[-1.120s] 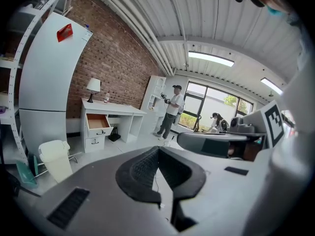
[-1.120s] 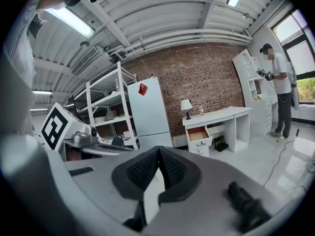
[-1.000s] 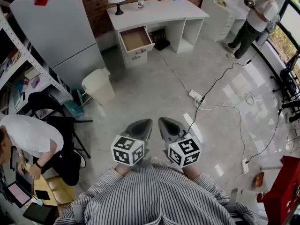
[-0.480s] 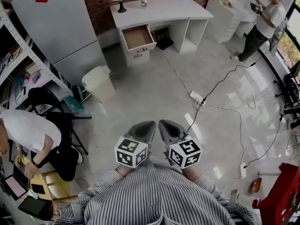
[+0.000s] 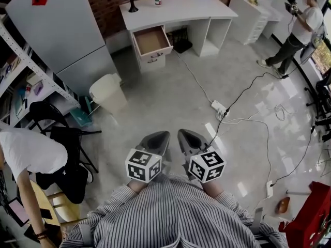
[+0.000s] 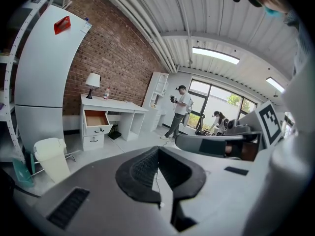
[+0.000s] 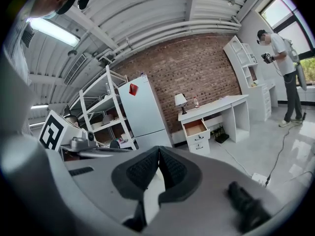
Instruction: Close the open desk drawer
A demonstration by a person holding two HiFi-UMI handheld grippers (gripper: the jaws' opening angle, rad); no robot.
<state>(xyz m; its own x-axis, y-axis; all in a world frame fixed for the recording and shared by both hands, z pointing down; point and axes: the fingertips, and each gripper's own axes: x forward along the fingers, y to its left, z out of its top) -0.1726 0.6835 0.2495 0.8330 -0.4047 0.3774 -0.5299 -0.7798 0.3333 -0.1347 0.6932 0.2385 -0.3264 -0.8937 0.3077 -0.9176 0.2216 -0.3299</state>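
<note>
White table (image 5: 176, 9) stands at the upper centre of the head view. Its brown-lined top drawer (image 5: 151, 41) is pulled out, well apart from both grippers. The left gripper (image 5: 161, 136) and right gripper (image 5: 184, 135) sit side by side in the lower centre, each with jaws pressed together, holding nothing.

Striped shirt (image 5: 170, 218) — grey grippers (image 5: 161, 136) (image 5: 184, 135), black-white marker cubes (image 5: 143, 165) (image 5: 206, 165).
</note>
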